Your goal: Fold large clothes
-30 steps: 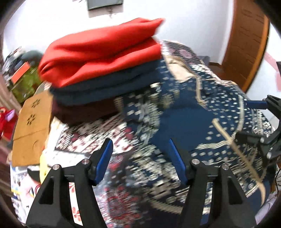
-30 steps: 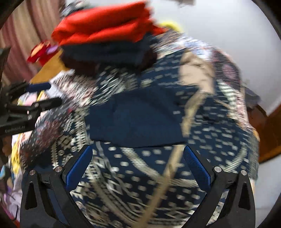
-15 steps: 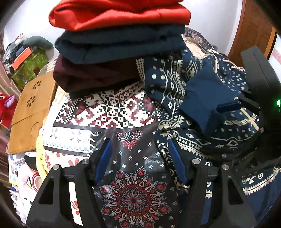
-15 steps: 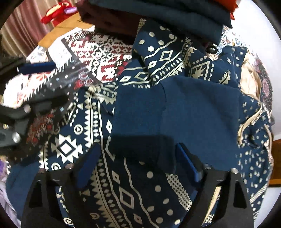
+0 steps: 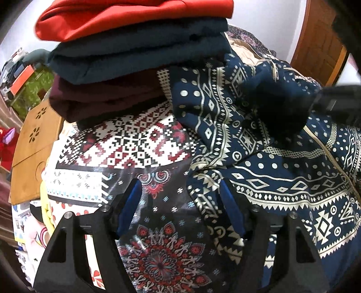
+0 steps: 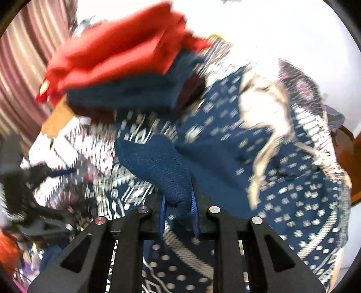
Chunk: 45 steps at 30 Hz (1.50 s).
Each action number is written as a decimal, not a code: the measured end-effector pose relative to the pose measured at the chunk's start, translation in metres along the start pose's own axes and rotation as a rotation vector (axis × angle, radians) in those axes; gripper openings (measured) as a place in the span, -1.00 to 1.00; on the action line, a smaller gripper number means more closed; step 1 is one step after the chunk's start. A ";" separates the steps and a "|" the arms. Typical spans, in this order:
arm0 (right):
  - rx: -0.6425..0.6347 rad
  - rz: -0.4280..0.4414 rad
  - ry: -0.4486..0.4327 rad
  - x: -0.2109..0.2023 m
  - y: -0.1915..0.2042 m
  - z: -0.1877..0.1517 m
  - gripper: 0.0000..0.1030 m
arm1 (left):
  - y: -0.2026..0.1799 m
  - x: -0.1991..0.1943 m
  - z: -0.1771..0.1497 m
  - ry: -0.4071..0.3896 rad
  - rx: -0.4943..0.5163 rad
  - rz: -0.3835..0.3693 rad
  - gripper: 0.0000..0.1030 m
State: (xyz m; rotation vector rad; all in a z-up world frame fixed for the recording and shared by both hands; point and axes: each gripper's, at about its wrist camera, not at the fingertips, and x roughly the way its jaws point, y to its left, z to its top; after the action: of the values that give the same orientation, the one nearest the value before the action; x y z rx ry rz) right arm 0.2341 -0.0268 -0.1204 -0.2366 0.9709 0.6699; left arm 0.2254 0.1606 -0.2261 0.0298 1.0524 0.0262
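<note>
A plain navy knit garment [image 6: 162,162] lies on the patterned navy and cream cloth [image 6: 293,191]. My right gripper [image 6: 179,204] is shut on a fold of that navy garment and lifts it. In the left wrist view the garment [image 5: 282,108] shows dark at the upper right, with the right gripper's black body [image 5: 338,101] beside it. My left gripper [image 5: 180,193] is open and empty, low over the black floral cloth [image 5: 162,248], its right finger at the edge of the patterned navy cloth [image 5: 282,180].
A stack of folded clothes stands behind: red [image 5: 126,20] on top, navy [image 5: 135,56], maroon [image 5: 101,99] below. A wooden board [image 5: 31,148] lies at the left. A wooden door [image 5: 320,51] is at the far right. A striped curtain [image 6: 29,67] hangs left.
My right gripper has closed on the plain navy garment and pulled it up and back; its view is now blurred by motion. My left gripper has stayed open and moved in slightly.
</note>
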 end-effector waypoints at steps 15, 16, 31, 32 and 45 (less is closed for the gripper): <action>0.243 -0.120 -0.283 -0.099 -0.089 0.032 -0.69 | -0.065 0.037 0.042 -0.082 0.235 0.259 -0.35; 0.253 -0.125 -0.290 -0.101 -0.093 0.031 -0.69 | -0.065 0.035 0.044 -0.093 0.232 0.282 -0.48; 0.400 -0.167 0.036 -0.025 -0.160 -0.058 -0.68 | -0.020 0.021 0.023 -0.061 -0.031 0.209 -0.10; 0.404 -0.161 0.062 -0.024 -0.163 -0.064 -0.68 | -0.021 0.023 0.022 -0.056 -0.032 0.208 -0.08; 0.347 -0.295 0.048 -0.061 -0.161 -0.085 -0.05 | -0.023 -0.001 0.009 -0.035 -0.027 0.179 0.15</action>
State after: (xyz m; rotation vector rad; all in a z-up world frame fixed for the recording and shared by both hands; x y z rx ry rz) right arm 0.2533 -0.2174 -0.1344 -0.0864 1.0549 0.2209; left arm 0.2328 0.1371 -0.2221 0.0999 1.0122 0.2014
